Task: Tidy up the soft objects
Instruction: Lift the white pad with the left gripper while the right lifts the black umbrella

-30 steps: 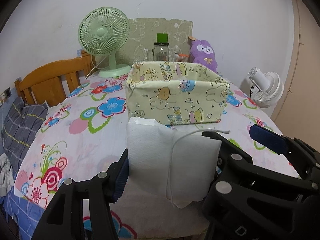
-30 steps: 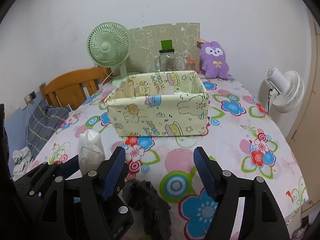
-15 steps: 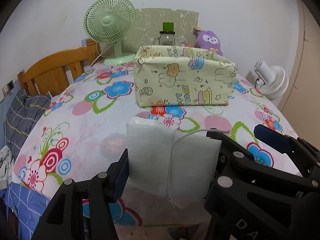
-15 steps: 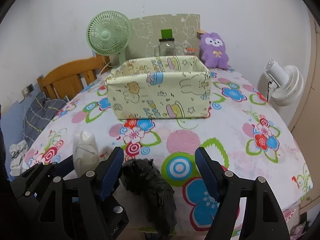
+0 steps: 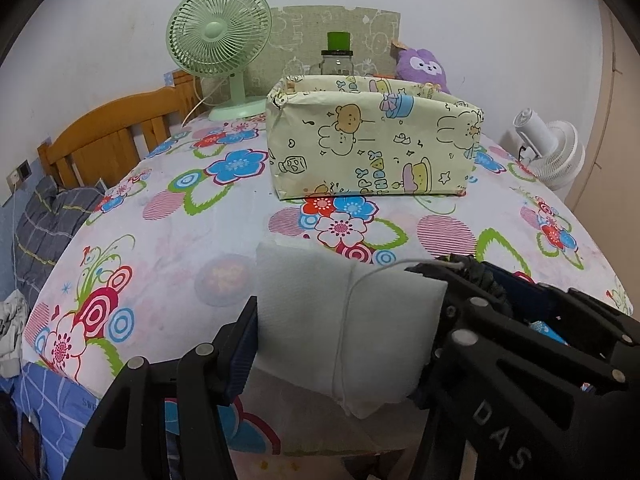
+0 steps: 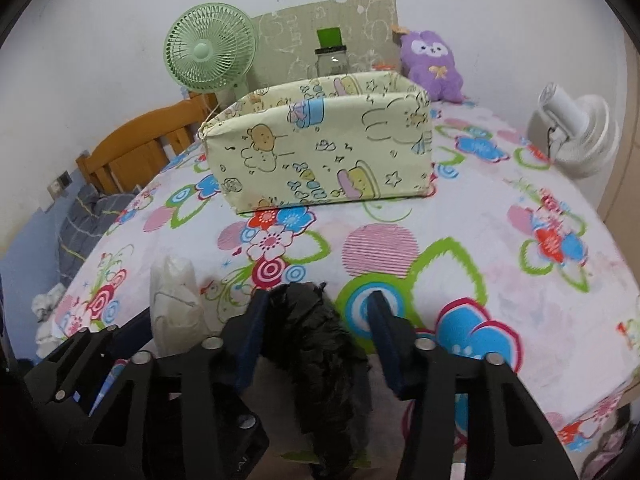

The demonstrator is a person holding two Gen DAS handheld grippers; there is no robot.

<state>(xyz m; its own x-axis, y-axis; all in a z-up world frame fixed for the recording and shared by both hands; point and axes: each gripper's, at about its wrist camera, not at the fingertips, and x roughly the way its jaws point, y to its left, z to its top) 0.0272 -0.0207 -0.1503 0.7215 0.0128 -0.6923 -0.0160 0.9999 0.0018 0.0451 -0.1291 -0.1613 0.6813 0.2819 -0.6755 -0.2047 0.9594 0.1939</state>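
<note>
We note the floral table (image 6: 500,240) w/ the yellow fabric box (image 6: 320,152) toward its far side. Nearer us than the box: left gripper (image 5: 348,332) pinching the white pouch (image 5: 344,320); right gripper (image 6: 316,332) jaws closing around the black cloth (image 6: 320,352), contact on left pad only.

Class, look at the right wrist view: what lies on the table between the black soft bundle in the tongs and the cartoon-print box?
Only bare flowered tablecloth lies between the black bundle and the box; the right wrist view shows it.
</note>
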